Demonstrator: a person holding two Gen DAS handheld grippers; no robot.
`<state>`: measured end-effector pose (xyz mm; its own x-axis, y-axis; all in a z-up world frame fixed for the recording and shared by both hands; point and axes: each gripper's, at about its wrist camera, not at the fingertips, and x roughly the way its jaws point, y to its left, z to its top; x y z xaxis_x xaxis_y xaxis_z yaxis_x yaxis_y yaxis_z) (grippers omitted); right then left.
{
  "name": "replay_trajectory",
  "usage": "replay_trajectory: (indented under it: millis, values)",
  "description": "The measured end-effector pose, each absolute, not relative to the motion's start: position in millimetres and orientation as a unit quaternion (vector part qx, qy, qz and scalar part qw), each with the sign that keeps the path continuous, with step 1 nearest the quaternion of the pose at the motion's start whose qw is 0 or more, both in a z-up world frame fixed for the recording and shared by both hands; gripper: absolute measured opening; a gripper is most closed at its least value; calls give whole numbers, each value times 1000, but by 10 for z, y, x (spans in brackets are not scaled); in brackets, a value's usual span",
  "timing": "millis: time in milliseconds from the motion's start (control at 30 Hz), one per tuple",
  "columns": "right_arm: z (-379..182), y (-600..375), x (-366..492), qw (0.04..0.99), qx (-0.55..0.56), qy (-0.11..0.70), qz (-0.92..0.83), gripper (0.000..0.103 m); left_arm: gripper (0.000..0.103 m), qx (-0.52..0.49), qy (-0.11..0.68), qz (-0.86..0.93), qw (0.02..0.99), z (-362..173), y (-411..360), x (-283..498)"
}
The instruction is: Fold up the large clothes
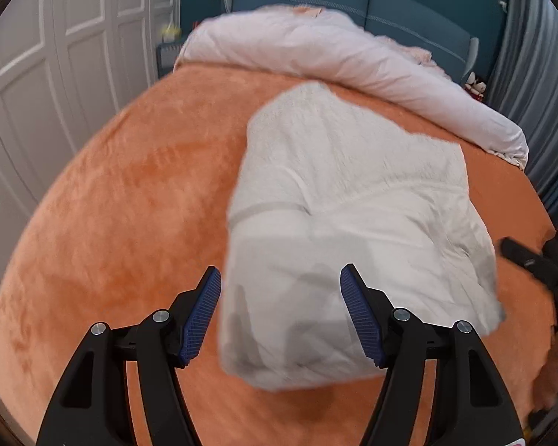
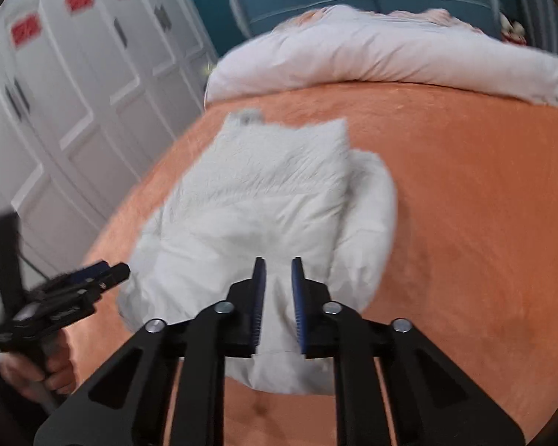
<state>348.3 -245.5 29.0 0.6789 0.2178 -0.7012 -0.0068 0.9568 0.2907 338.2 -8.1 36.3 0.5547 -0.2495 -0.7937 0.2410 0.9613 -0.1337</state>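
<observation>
A white padded garment (image 1: pixel 353 223) lies folded into a bundle on the orange bed cover (image 1: pixel 111 223); it also shows in the right wrist view (image 2: pixel 264 200). My left gripper (image 1: pixel 281 290) is open, its blue pads (image 1: pixel 201 319) spread over the bundle's near end, holding nothing. My right gripper (image 2: pixel 279 278) hovers over the near end of the bundle with its jaws narrowly apart and nothing clamped between them. The left gripper also shows in the right wrist view (image 2: pixel 104 275) at the bundle's left side, held by a hand.
A pale pink duvet (image 1: pixel 334 63) is rolled up at the head of the bed against a blue headboard (image 1: pixel 390 11). White wardrobe doors (image 2: pixel 74 93) stand to the left. Grey curtains (image 1: pixel 539 74) hang at the right.
</observation>
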Motion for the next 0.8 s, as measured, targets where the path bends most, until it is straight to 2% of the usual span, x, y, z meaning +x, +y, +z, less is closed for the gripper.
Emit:
replay_trajectory:
  millis: [133, 167, 267, 400, 500, 600, 700, 800]
  values:
    - [-285, -2358, 3454, 878, 116, 463, 40, 9, 67, 6, 468, -112, 877, 214, -188, 3288]
    - [-453, -2359, 3398, 870, 115, 478, 31, 6, 67, 5, 473, -109, 874, 185, -194, 3282]
    - [-617, -2418, 3291, 859, 128, 495, 29, 5, 67, 10, 479, -108, 871, 120, -217, 3243]
    - [-187, -2563, 3234, 882, 133, 452, 22, 8, 67, 30, 475, -100, 874, 93, -227, 3246]
    - [321, -2632, 3559, 905, 133, 404, 22, 8, 67, 23, 481, -101, 871, 80, -212, 3268]
    - [588, -2675, 3949, 919, 113, 377, 6, 8, 67, 29, 480, -99, 871, 80, -233, 3260]
    - [499, -2733, 4315, 916, 99, 388, -16, 8, 68, 30, 482, -97, 870, 61, -240, 3266]
    - [82, -2854, 4577, 894, 98, 435, -42, 4, 73, 28, 482, -98, 870, 18, -223, 3282]
